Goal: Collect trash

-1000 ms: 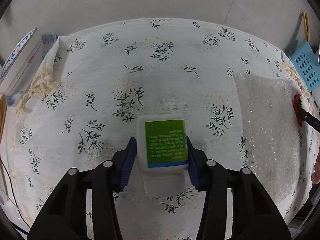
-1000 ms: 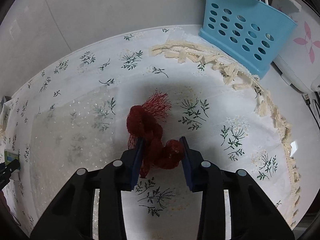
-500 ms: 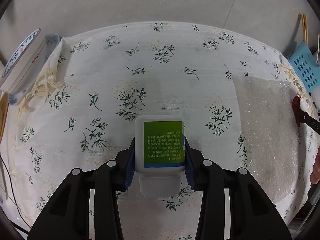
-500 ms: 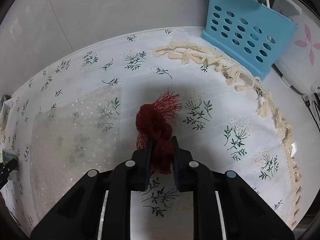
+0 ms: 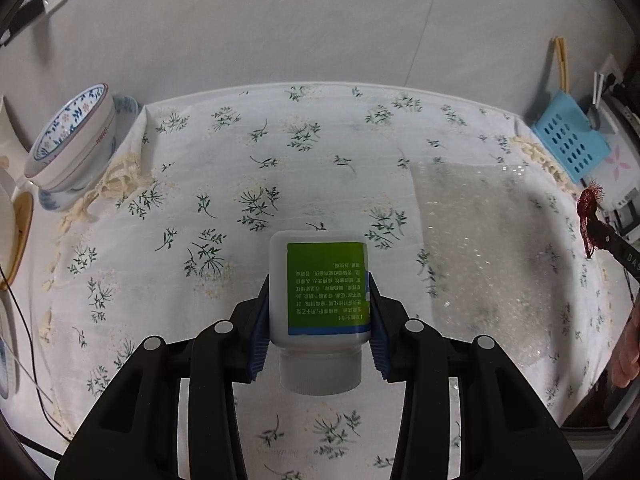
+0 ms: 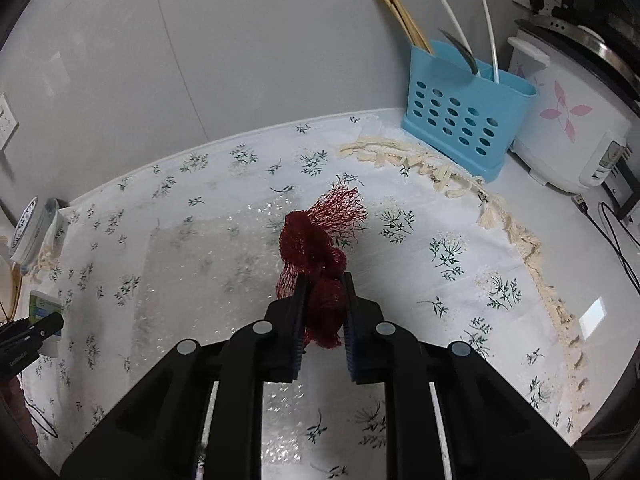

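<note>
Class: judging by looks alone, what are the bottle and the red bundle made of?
Bottle: probably matte white plastic; smooth, slightly translucent walls, glossy green label. Red bundle: likely plastic mesh netting; open diamond weave, frayed strands, scrunched between the fingers.

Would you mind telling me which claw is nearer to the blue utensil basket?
Right. The right claw, shut on the red mesh net, is toward the blue utensil basket; the left claw, holding the white bottle, is farther away.

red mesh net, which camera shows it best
The right wrist view: the red mesh net sits centre frame, clamped in the right gripper. The left wrist view shows only a small red clump at its right edge.
</note>
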`<state>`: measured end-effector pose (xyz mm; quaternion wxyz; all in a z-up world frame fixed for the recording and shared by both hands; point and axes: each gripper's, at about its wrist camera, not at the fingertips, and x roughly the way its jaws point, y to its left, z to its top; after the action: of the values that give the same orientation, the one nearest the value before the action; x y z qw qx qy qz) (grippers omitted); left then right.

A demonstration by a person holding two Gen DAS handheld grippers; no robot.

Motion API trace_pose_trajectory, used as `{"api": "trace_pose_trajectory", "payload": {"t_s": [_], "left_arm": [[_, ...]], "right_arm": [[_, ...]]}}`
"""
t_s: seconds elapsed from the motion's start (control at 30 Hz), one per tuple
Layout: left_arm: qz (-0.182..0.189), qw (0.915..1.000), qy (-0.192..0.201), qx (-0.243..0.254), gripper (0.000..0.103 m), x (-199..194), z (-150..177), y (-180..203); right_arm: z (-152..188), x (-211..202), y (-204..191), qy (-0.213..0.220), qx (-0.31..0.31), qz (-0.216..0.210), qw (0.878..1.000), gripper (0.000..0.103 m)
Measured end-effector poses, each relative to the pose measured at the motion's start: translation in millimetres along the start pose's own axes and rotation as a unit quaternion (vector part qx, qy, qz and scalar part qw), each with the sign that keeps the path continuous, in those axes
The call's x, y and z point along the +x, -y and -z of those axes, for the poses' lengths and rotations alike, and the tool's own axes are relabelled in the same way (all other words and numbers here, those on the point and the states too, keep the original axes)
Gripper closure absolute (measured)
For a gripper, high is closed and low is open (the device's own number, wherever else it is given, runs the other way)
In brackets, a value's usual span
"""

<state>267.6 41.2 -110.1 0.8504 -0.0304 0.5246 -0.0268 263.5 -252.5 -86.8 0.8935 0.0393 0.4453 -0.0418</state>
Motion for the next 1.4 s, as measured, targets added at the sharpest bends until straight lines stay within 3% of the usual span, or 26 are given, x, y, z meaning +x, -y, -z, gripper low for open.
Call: {"api": "trace_pose_trajectory", "payload": {"t_s": [0.47, 0.97, 1.4], "left_arm": [[0.032, 0.9990, 0.024, 0.019, 0.063, -51, 25, 15], [0.045, 0.9977, 0.033, 0.039, 0.063, -89, 59, 19], [0.027, 0.9987, 0.030, 0.031, 0.063, -115, 108, 35]], "right_arm": [[44, -87, -28, 0.019, 0.011, -0.006, 1.000, 0.088], [87, -142, -55, 0.022, 0.017, 0.003, 1.000, 0.088], [132, -179, -67, 0.020, 0.002, -0.026, 0.999, 0.088]]}}
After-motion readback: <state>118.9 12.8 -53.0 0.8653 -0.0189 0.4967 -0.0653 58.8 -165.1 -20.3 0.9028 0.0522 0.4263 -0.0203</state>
